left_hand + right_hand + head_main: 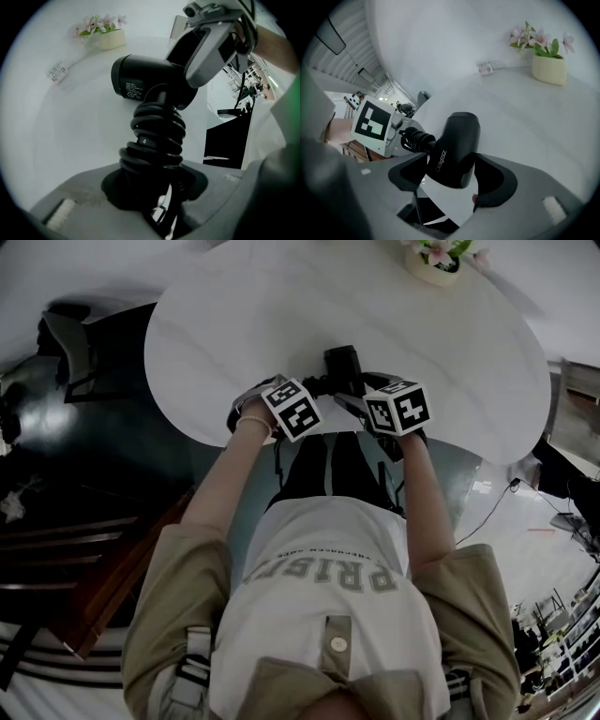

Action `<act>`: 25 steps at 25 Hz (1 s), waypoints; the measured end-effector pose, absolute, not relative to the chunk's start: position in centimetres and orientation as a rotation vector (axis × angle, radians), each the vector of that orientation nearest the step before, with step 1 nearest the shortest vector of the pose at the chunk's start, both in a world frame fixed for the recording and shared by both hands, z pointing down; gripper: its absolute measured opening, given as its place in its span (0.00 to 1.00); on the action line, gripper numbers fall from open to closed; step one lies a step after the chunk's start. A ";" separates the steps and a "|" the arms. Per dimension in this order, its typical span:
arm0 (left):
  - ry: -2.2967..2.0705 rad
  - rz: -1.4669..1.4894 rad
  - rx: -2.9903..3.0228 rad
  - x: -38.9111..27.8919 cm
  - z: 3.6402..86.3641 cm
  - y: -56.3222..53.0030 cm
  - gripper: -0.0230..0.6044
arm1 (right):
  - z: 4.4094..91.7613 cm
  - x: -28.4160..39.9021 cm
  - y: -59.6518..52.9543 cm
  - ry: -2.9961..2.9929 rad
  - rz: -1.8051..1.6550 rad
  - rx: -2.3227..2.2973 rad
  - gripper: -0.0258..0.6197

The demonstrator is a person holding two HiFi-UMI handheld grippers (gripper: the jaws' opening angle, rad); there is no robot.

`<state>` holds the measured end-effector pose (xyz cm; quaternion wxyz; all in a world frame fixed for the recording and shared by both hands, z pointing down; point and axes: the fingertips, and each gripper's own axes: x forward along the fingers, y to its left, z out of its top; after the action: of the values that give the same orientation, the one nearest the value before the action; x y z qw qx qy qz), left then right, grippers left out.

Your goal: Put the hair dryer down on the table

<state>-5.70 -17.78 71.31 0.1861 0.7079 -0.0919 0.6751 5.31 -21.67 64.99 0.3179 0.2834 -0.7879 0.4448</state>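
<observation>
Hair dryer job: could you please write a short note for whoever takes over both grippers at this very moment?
Left gripper: shut on the hair dryer, gripping its cord-wrapped handle.
Right gripper: its fingers flank the barrel closely; I cannot tell whether they press on it.
Where: the dryer is over the table, near its front edge. I cannot tell if it touches the top. A flower pot stands at the far side.
Done: the dryer is above the table.
Left: set it down, then open both grippers and withdraw.
</observation>
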 end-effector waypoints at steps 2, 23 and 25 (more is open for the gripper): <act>-0.250 1.908 1.992 -5.8 71.2 -17.7 0.30 | 64.9 5.3 -21.6 -2.071 1.180 0.753 0.54; -0.056 1.774 2.033 -4.8 70.5 -15.2 0.61 | 65.2 5.5 -21.7 -2.029 1.233 0.746 0.52; -0.087 1.738 2.052 -4.8 70.5 -15.1 0.64 | 65.2 5.4 -21.6 -2.029 1.226 0.748 0.52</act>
<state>-4.77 -15.08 70.50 0.2235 0.7433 -0.0315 0.6297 5.41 -21.61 65.19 0.3221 0.2849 -0.7726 0.4671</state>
